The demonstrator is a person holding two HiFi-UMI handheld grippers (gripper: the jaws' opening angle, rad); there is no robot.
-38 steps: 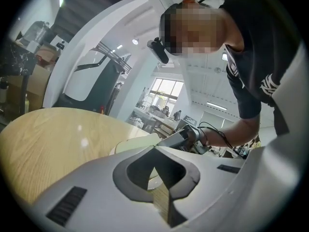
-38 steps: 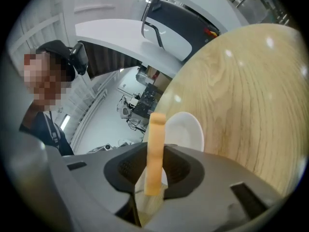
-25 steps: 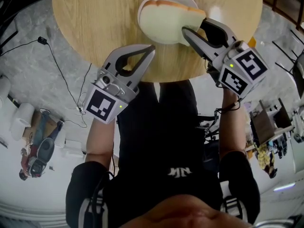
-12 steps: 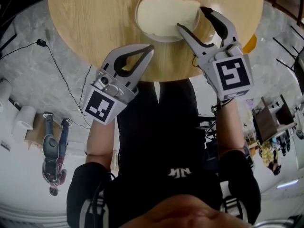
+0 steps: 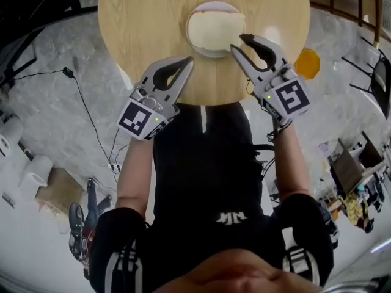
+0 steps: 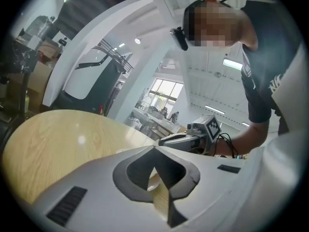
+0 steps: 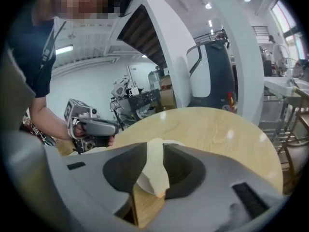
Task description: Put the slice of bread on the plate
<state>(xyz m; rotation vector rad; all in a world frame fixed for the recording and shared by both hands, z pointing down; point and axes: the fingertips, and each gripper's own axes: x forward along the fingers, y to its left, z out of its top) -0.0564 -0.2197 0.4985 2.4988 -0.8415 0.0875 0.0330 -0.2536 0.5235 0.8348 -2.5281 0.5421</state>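
Right gripper (image 5: 238,41): jaws part-way apart and closing, with nothing between them. The tips sit at the near edge of the plate, just beside the bread and pointing toward it. Left gripper (image 5: 186,61): jaw tips meet, holding nothing, above the near rim of the table and clear of the plate.

Round wooden table (image 5: 134,29): light grain. The head view shows the whole top, while each gripper view takes in only part of it.

White plate (image 5: 209,54): on the table's near half, towards the right gripper. The slice of bread (image 5: 214,29) lies flat on it and covers most of it, crust edge to the far side.

Only the head view shows both grippers and the plate together. The right gripper view shows the pale slice and plate rim through the gap between its jaws, with the left gripper held in a hand (image 7: 99,138) beyond. The left gripper view shows only a sliver of plate through its jaw loop, with the right gripper across the table.

Orange round object (image 5: 306,63): below and beyond the table's right edge, kind unclear.

Writing: the gripper cubes carry black-and-white square markers with no words. The white lettering on the person's black shirt (image 5: 232,218) cannot be read with certainty.
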